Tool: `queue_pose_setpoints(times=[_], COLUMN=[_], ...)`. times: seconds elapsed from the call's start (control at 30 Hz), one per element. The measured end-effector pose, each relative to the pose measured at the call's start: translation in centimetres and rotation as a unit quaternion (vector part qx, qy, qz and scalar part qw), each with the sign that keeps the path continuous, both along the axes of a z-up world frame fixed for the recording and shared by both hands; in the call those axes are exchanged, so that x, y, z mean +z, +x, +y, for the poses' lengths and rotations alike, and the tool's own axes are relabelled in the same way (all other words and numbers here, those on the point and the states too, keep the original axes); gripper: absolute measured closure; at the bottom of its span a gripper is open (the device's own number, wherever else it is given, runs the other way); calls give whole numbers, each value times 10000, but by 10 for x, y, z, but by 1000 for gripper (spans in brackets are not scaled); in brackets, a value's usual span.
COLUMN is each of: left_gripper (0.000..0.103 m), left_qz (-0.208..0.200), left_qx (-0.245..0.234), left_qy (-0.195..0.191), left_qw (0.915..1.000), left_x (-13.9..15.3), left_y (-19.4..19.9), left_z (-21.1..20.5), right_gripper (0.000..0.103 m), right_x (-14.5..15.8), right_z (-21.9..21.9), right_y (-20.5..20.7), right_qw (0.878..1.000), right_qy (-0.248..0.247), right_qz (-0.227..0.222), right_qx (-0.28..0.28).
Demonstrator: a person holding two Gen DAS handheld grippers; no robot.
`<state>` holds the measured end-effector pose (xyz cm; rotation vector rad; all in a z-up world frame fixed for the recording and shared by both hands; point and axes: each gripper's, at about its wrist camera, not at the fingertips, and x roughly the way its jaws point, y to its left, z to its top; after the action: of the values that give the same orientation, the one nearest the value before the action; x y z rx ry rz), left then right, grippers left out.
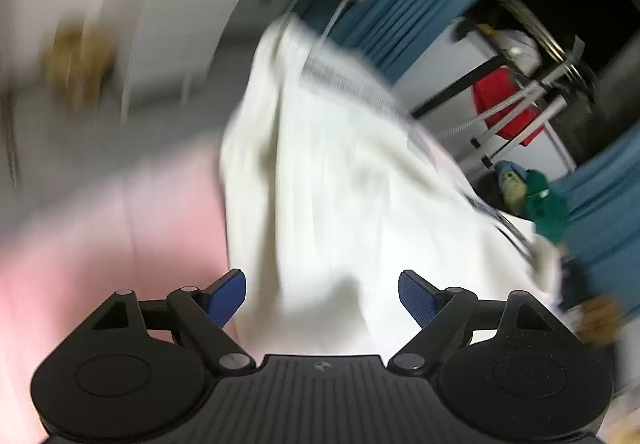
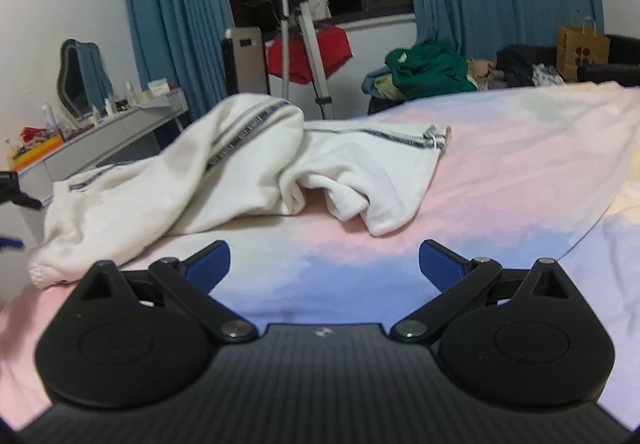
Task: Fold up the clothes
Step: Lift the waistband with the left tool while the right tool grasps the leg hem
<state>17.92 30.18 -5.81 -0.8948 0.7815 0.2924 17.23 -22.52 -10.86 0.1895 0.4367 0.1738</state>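
A white garment with dark striped trim (image 2: 224, 172) lies crumpled on the pastel pink and blue bedsheet (image 2: 500, 172). In the blurred left wrist view the same garment (image 1: 340, 180) fills the middle, right in front of my left gripper (image 1: 322, 294), which is open with the cloth between and beyond its blue pads. My right gripper (image 2: 324, 264) is open and empty, low over the sheet, a short way in front of the garment's near edge.
A grey dresser (image 2: 100, 140) with a mirror and small items stands at the left. A tripod (image 2: 304, 44) and a red cloth (image 2: 308, 52) are by the dark window. A pile of green and other clothes (image 2: 432, 72) and a paper bag (image 2: 582, 52) lie beyond the bed.
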Motion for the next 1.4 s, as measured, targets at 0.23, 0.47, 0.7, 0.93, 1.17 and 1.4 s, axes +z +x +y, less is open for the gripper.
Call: queue_pose_setpoints(times=[0.23,0.47,0.7,0.93,1.17,1.4], left_gripper=[18,18,20,28,58,68], left_qz=[249,-318,-534,-673,-799,-956], left_qx=[726,913,1452,1590,1849,2023], left_qy=[-1513,-1450,-2077,-2379,-2192,-1941], left_qw=[9855,9847,9659,9558,9547,9551], left_x=[-26,-24,-62,-87,-100,-111], left_y=[-49,-51,-55,-63,-75,-85], left_z=[-17,-26,-25,-20,-17,-17], right_gripper=[0,1,2,2,4,44], right_x=[14,13,14,40,71,45], right_z=[-2,2,7,43,147,212], right_y=[-25,-29,-26,60,207,320], right_qw=[9995,9991,9983,9978,9991,9846], right_qy=[271,335,554,654,-100,-1618], right_qz=[-91,-90,-23,54,-122,470], right_qx=[135,223,161,90,404,-456])
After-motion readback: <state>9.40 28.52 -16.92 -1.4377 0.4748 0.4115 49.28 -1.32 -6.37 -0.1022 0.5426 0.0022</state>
